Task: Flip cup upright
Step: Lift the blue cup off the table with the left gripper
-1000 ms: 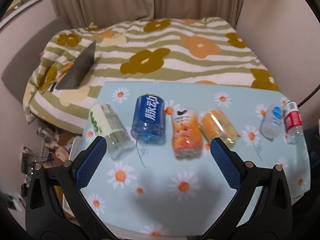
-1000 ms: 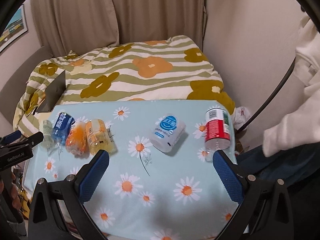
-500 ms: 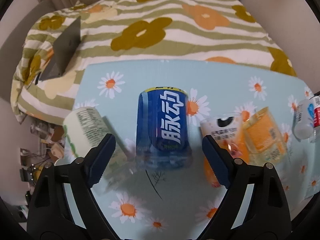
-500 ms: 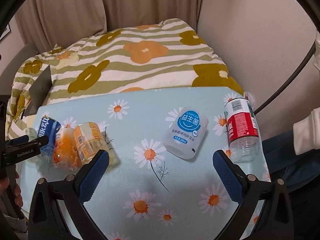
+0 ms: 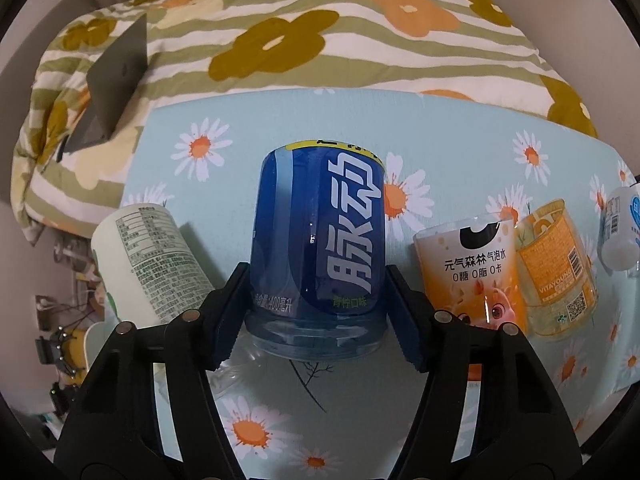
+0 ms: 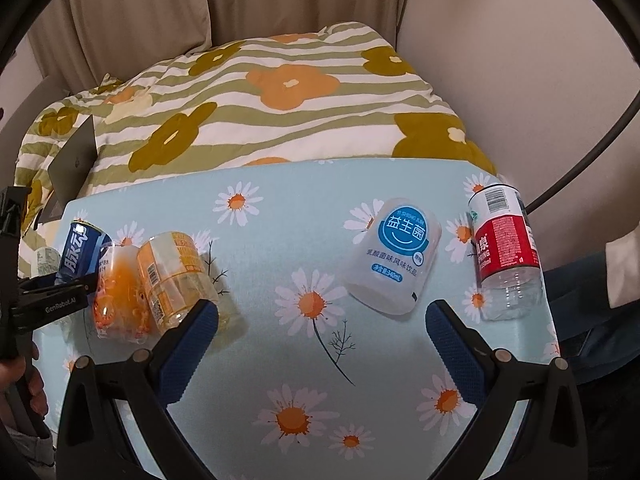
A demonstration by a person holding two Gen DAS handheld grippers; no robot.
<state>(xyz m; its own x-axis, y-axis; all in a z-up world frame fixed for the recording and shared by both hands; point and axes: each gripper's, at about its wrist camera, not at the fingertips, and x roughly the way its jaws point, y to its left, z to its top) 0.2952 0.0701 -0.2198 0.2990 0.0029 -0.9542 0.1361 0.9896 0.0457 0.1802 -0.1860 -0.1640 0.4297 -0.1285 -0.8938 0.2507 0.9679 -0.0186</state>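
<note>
A bed (image 6: 256, 92) sits behind the flowery desk (image 6: 320, 360). The left tool (image 5: 316, 312) squeezes the blue cup (image 5: 320, 240), which lies on its side on the desk. The right tool (image 6: 320, 340) is wide apart, holding nothing.

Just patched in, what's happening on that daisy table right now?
The left gripper has its pads against both sides of the blue cup, which lies on its side on the daisy tablecloth. The right gripper hangs open over the cloth, holding nothing. Five other cups, including the white cup and red-label cup, also lie on their sides.
</note>
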